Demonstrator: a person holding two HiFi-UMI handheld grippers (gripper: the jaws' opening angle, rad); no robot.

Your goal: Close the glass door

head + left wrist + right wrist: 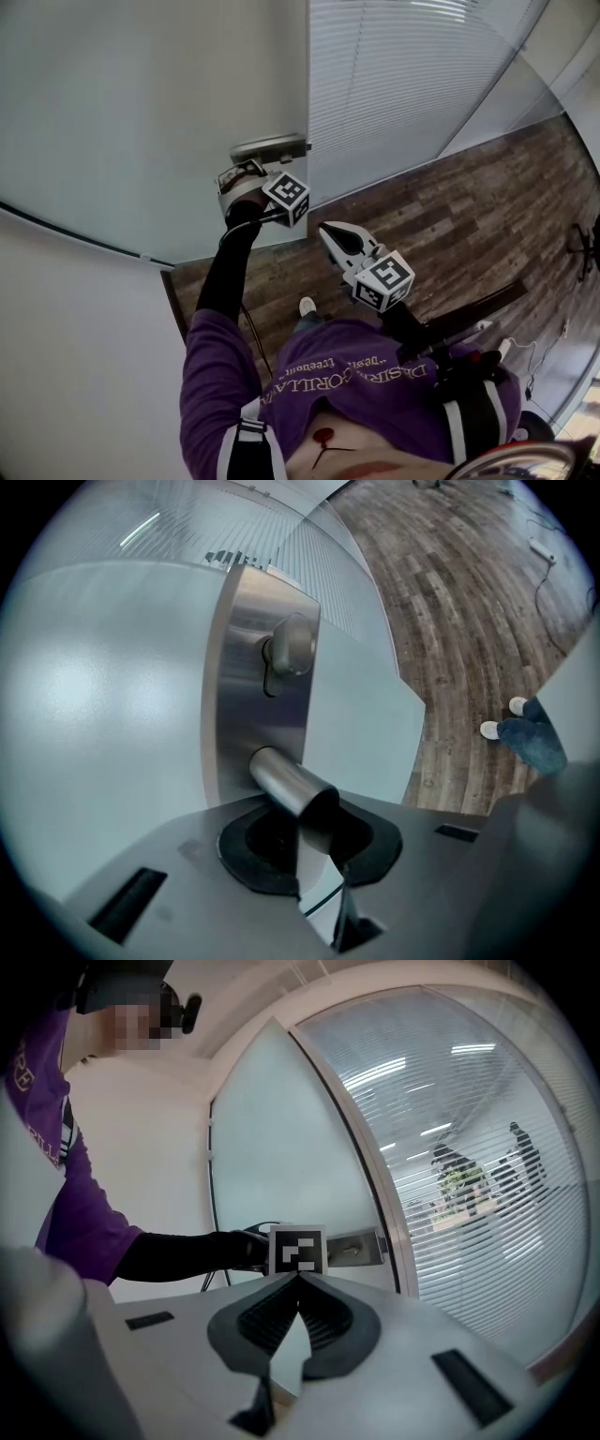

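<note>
- Lever handle (292,797) juts from the metal lock plate (255,667) on the frosted glass door (103,696), just below the plate's round thumb-turn (291,647).
- Left gripper (307,846) is clamped on that lever handle, a black pad on either side of it, close against the lock plate.
- Right gripper (300,1281) has its jaws pressed together with nothing between them. It hangs well apart from the lock plate, on the side of the slatted blinds (469,1176).
- Wooden floor (450,220) shows beyond the lock plate, past the door's edge.
</note>
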